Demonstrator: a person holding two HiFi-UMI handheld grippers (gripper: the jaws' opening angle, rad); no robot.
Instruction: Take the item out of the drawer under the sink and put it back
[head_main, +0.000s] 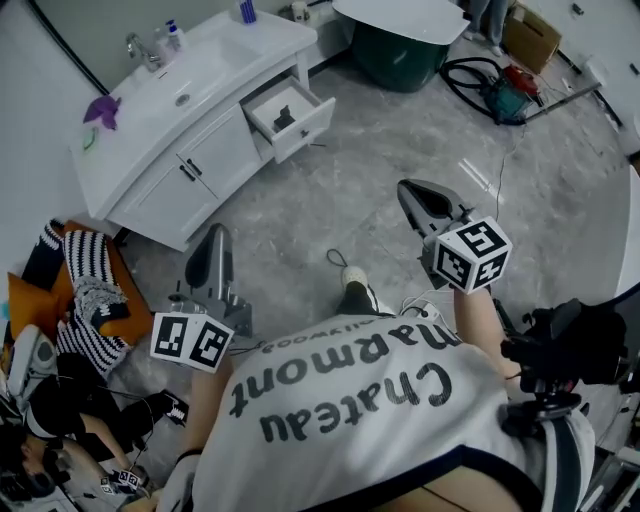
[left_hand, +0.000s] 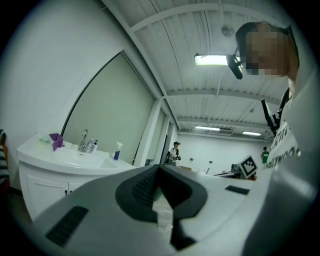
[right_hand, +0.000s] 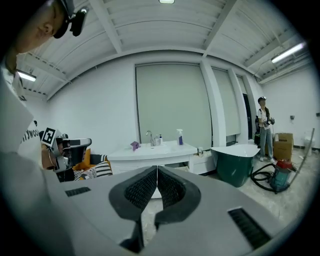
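We hold both claws pinched fully shut w/ nothing in them: left gripper (head_main: 216, 236) and right gripper (head_main: 407, 191), both well apart from the sink (head_main: 195, 75). The dark item (head_main: 284, 118) lies in the open drawer (head_main: 306, 128) below it, too small to tell its long axis or heading. Shirt (head_main: 350, 390) reads "Chateau Marmont".

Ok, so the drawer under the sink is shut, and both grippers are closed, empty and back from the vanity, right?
No: the drawer is pulled open, with a small dark item lying in it, as the head view shows. The left gripper and right gripper are indeed closed, empty and back from the vanity.
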